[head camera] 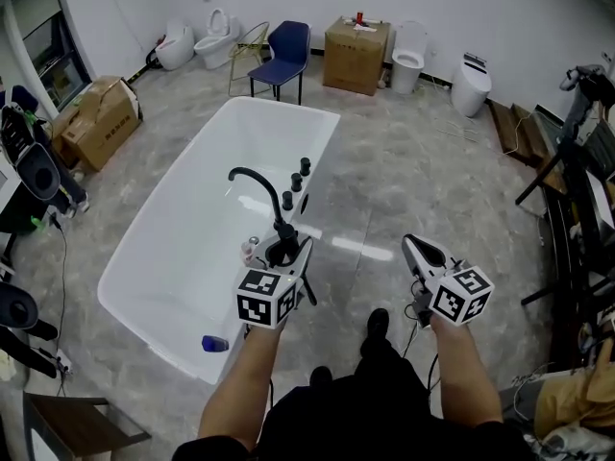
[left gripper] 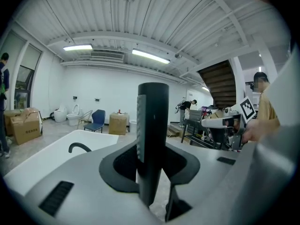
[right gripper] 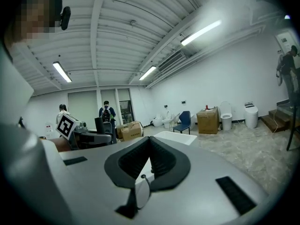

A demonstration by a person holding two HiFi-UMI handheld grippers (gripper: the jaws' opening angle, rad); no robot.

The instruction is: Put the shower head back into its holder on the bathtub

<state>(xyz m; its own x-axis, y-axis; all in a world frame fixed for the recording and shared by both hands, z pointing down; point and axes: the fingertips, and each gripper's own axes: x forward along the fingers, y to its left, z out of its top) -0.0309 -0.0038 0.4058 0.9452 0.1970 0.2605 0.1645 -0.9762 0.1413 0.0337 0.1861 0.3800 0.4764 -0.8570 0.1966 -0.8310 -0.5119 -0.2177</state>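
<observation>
A white bathtub (head camera: 183, 248) lies ahead of me, with a black curved faucet (head camera: 252, 175) and black knobs (head camera: 296, 181) on its right rim. My left gripper (head camera: 291, 250) hovers over that rim near the faucet's base, shut on the black shower head (head camera: 281, 253). In the left gripper view the shower head (left gripper: 153, 121) stands upright between the pads of that gripper (left gripper: 151, 165). My right gripper (head camera: 410, 243) is over the floor to the right of the tub. Its jaws (right gripper: 150, 146) are shut with nothing between them. I cannot make out the holder.
A small blue object (head camera: 215, 343) lies at the tub's near end. A blue chair (head camera: 283, 51), a cardboard box (head camera: 356, 54) and toilets (head camera: 216, 36) stand beyond the tub. More boxes (head camera: 96, 123) sit on the left, stands and cables (head camera: 567, 190) on the right. People stand in the background.
</observation>
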